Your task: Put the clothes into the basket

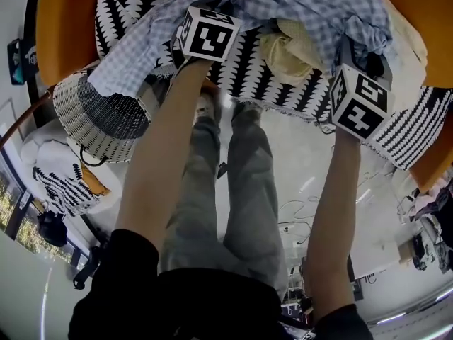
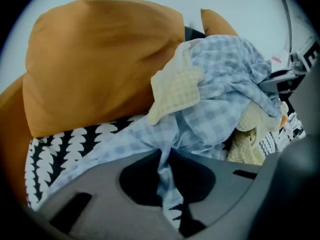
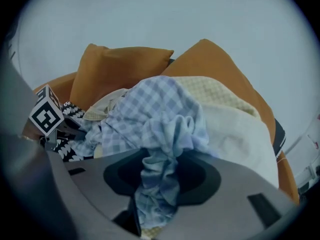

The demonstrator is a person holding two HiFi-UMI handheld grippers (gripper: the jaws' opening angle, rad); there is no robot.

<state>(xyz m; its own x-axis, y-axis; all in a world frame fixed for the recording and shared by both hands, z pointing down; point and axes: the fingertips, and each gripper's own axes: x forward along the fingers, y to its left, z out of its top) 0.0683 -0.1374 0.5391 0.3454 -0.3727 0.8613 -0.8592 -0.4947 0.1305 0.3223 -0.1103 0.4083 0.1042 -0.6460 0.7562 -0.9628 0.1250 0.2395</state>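
Observation:
A blue checked shirt point(image 1: 311, 9) lies crumpled on a sofa with a black-and-white patterned cover point(image 1: 248, 73). My left gripper point(image 1: 202, 21) is at the shirt's left part, shut on a thin fold of it point(image 2: 167, 184). My right gripper point(image 1: 354, 69) is at the shirt's right end, with a thick bunch of the same fabric point(image 3: 156, 189) pinched between its jaws. A pale yellow cloth point(image 1: 287, 52) and a white garment point(image 3: 235, 134) lie under and beside the shirt. The woven black-and-white basket point(image 1: 99, 119) stands on the floor left of the sofa, below my left arm.
Orange cushions point(image 1: 64, 27) back the sofa on both sides of the pile. The person's legs in grey trousers point(image 1: 226, 190) stand close to the sofa's front edge. Cables point(image 1: 297, 211) lie on the pale floor. Another patterned cushion point(image 1: 64, 179) rests left of the basket.

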